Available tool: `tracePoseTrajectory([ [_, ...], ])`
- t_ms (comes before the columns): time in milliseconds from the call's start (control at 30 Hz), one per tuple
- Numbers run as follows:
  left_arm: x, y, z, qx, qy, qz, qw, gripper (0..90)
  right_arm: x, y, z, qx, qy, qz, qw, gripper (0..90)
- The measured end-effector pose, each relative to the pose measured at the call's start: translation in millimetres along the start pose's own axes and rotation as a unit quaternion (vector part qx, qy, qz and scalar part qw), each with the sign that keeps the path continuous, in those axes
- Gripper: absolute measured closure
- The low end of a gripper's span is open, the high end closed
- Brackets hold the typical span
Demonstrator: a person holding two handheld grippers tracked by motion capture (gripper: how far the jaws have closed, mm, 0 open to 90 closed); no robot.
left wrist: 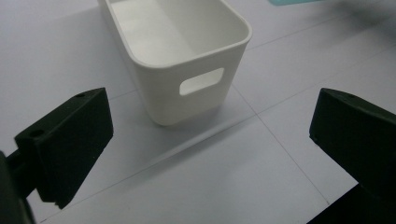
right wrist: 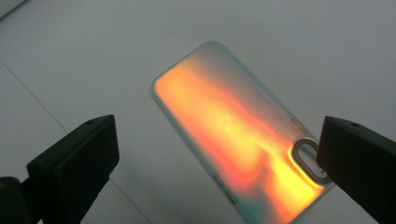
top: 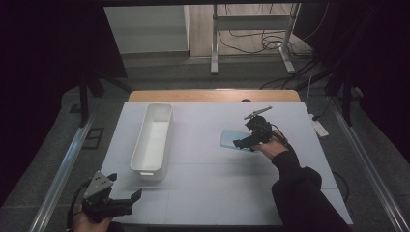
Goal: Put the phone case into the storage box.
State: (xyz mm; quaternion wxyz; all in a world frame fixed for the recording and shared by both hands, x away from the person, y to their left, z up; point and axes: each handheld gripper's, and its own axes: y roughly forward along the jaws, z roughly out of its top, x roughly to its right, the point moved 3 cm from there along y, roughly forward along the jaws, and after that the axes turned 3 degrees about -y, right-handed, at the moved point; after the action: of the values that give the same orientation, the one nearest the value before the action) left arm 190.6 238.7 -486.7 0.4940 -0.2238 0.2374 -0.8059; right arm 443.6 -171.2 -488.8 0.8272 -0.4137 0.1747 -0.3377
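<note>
Both grippers open: right gripper [right wrist: 217,172] straddles the phone case [right wrist: 238,135] near the table's right edge, grasp pending; left gripper [left wrist: 210,154] faces the white bin [left wrist: 187,56].

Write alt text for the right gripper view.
An iridescent orange phone case lies flat on a white table between the right gripper's two open black jaws, its oval camera cutout beside one jaw.

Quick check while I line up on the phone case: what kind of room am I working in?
Probably a lab or recording setup, not a home: a white-covered table fenced by dark curtains, loose cables round a metal stand on the floor, and only a white bin and phone case laid out.
</note>
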Motion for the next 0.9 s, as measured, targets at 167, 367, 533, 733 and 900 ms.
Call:
tracePoseTrajectory([
  [167,-0.2,0.1,0.0,0.000,-0.001,-0.001,1.0000,0.2,1.5,4.0,3.5,-0.002,0.001,-0.001,1.0000,0.0],
  [367,-0.2,0.1,0.0,0.000,-0.001,-0.001,1.0000,0.3,2.9,10.2,12.1,-0.008,0.004,-0.003,1.0000,0.0],
  [533,-0.1,0.2,0.0,0.000,0.000,-0.002,1.0000,0.4,4.3,14.7,14.8,-0.007,0.011,0.003,0.9999,0.0],
  [733,-0.3,0.2,0.0,-0.001,0.000,-0.002,1.0000,0.6,6.9,22.4,14.4,-0.015,0.011,-0.005,0.9998,6.4],
  [900,-0.1,0.3,0.0,-0.001,0.001,-0.003,1.0000,0.7,9.0,22.9,15.5,-0.016,0.011,-0.015,0.9997,25.3],
])
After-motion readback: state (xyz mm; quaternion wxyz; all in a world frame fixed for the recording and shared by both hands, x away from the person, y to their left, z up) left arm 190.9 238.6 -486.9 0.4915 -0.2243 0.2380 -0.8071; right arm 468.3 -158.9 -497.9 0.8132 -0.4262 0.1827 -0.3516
